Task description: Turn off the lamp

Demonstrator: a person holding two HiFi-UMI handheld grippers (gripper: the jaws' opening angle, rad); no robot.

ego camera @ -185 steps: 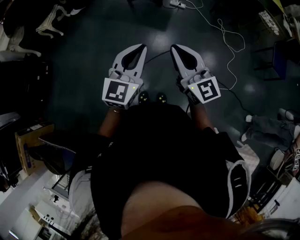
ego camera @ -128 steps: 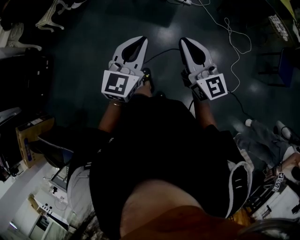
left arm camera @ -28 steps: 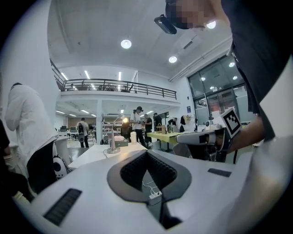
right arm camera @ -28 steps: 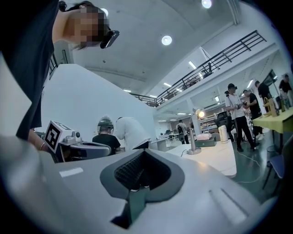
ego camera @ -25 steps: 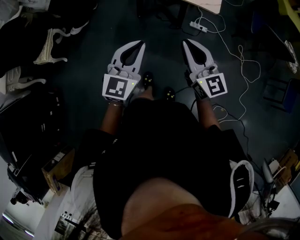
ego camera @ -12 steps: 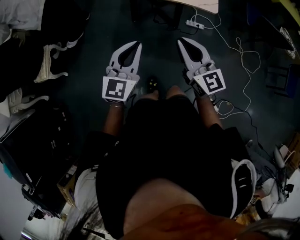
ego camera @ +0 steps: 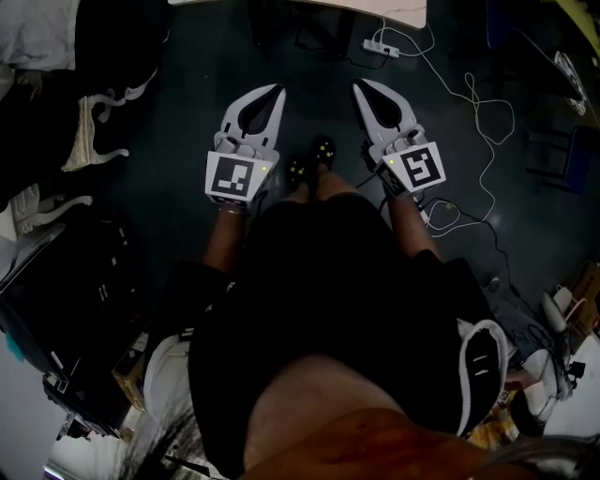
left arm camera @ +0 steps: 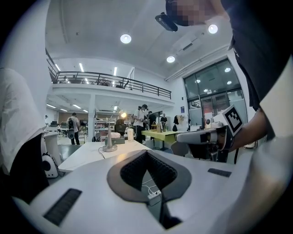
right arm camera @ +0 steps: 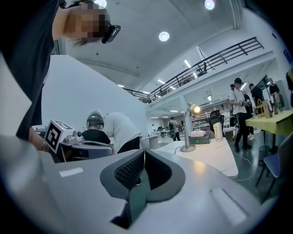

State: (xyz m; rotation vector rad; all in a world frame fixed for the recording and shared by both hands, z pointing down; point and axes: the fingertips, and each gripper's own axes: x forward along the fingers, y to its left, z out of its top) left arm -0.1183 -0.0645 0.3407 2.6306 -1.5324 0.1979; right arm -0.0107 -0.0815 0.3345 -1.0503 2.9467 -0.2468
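Stepped nearer the white table (ego camera: 394,11) since a second back, bringing its edge into the top of the head view and the power strip (ego camera: 375,45) closer to the feet. Held the left gripper (ego camera: 279,90) out roughly level at the left, clenched on nothing, pads pressed together. Looked along it at the lamp (left arm camera: 110,137): upright on a round base toward the far end of the table, lit at the head, well apart from both tools, with a small box (left arm camera: 118,140) and a white cylinder (left arm camera: 130,134) just beside it. Held the right gripper (ego camera: 358,86) out alongside at the right, likewise shut tight and empty. Left a loose white cable (ego camera: 473,103) looping over the floor further right.

Judged the step in hand to be the approach, with the switching itself not yet begun. Could not make out a switch at that range; guessed at the base or the stem. Would have done well to close the gap squarely, stepping clear of strip and cable, then to pick out the switch before reaching. Reckoned one closed tip enough for a push button, pressed straight and gently so as not to tip the slim stand or nudge the box and cylinder.
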